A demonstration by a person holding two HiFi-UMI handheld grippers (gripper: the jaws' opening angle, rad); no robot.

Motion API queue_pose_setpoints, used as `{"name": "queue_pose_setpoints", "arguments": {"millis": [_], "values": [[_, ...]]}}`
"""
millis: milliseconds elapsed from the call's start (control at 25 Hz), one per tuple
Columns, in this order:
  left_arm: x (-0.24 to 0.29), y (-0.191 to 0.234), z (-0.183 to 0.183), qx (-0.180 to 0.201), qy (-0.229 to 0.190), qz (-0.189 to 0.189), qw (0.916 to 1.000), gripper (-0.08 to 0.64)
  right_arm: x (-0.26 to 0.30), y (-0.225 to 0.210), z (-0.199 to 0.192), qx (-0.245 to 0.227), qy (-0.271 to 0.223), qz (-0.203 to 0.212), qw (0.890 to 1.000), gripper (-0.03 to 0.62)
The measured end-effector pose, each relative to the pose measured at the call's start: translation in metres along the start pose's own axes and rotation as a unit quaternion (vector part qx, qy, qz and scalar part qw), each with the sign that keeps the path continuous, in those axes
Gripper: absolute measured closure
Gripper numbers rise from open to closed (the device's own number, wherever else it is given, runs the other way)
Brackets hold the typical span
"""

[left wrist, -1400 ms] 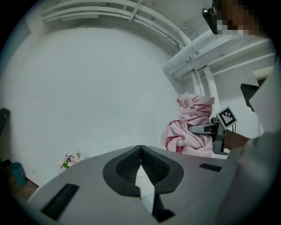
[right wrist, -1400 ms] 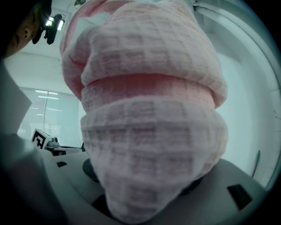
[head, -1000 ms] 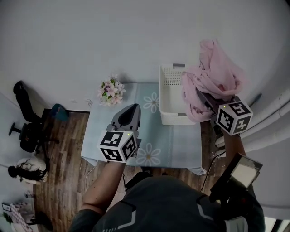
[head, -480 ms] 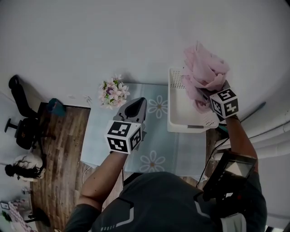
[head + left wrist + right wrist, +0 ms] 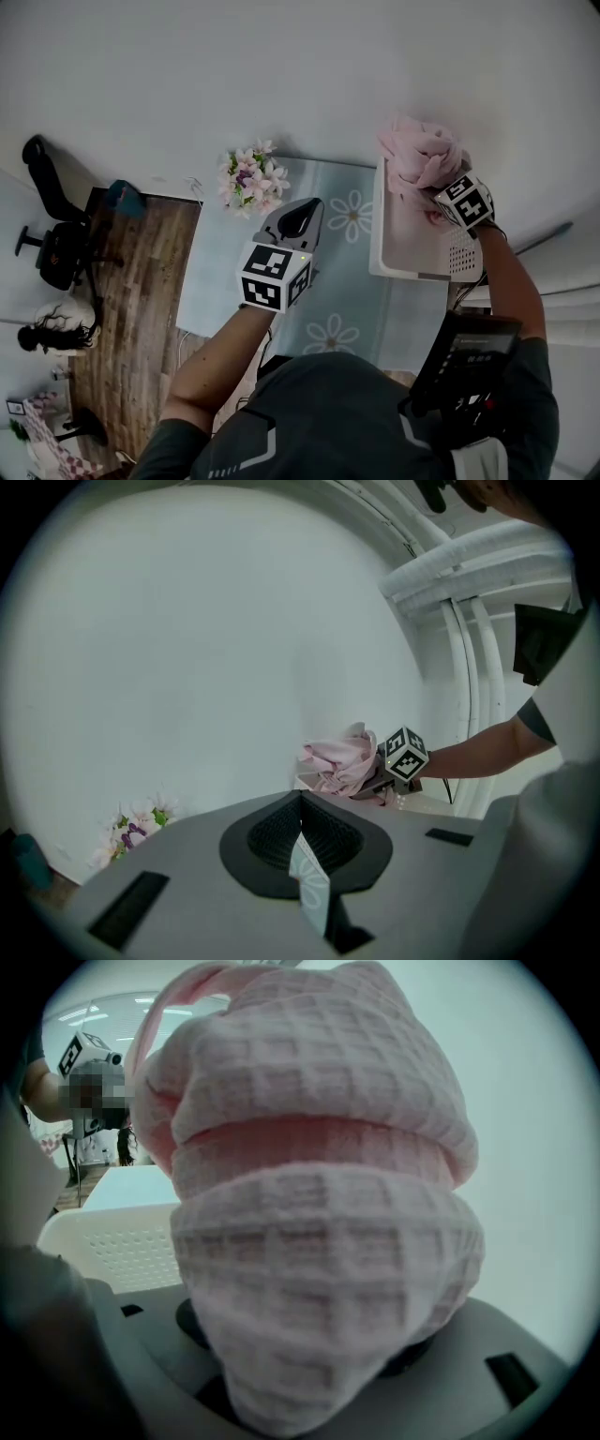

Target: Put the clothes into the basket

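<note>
- Right gripper [image 5: 437,200] was clamped on the pink cloth [image 5: 419,155]; the waffle-weave bundle filled the gap between its jaws in the right gripper view.
- Compared with a second ago, this gripper had come down and moved to the far end of the basket [image 5: 377,234]. Before, the bundle hung higher, over the basket's near right corner.
- The cloth now sat bunched over the basket's far rim instead of draping down the side.
- Left gripper [image 5: 302,220] had its jaws together with only a thin slit between them and nothing held. The tablecloth [image 5: 352,309] showed through the slit.
- It had shifted farther along the table and to the right, and now ended just right of the flowers [image 5: 248,178].
- The basket was white with perforated walls and stood on the right side of the tablecloth.
- Its floor looked pink-tinted. I couldn't tell whether cloth already lay there or the bundle was only hanging above it.
- An office chair [image 5: 52,253] stood on the wood floor, far left.
</note>
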State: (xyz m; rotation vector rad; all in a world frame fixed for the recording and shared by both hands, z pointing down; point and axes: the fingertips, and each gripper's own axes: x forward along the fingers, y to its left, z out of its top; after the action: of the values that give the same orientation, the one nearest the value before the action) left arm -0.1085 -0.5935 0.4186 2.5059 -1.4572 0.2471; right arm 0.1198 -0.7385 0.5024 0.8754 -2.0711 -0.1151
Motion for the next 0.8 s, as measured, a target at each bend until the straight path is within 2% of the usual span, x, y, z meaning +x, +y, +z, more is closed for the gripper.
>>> {"name": "queue_pose_setpoints", "arguments": {"millis": [80,280,480,800], "values": [[0.004,0.008,-0.005,-0.003,0.003,-0.002,1.0000,0.558,0.017,0.002,-0.010,-0.009,0.024,0.009,1.000,0.278],[0.015,0.023,-0.016,-0.008,0.013,-0.007,0.9999,0.558,0.054,0.009,-0.034,-0.067,0.091,0.037,0.993,0.278],[0.026,0.031,-0.025,-0.022,0.019,-0.014,0.9995,0.558,0.083,0.008,-0.057,-0.064,0.133,0.051,0.988,0.278],[0.026,0.041,-0.044,-0.031,0.038,-0.007,0.9988,0.557,0.115,0.032,-0.098,-0.167,0.213,0.086,0.959,0.278]]}}
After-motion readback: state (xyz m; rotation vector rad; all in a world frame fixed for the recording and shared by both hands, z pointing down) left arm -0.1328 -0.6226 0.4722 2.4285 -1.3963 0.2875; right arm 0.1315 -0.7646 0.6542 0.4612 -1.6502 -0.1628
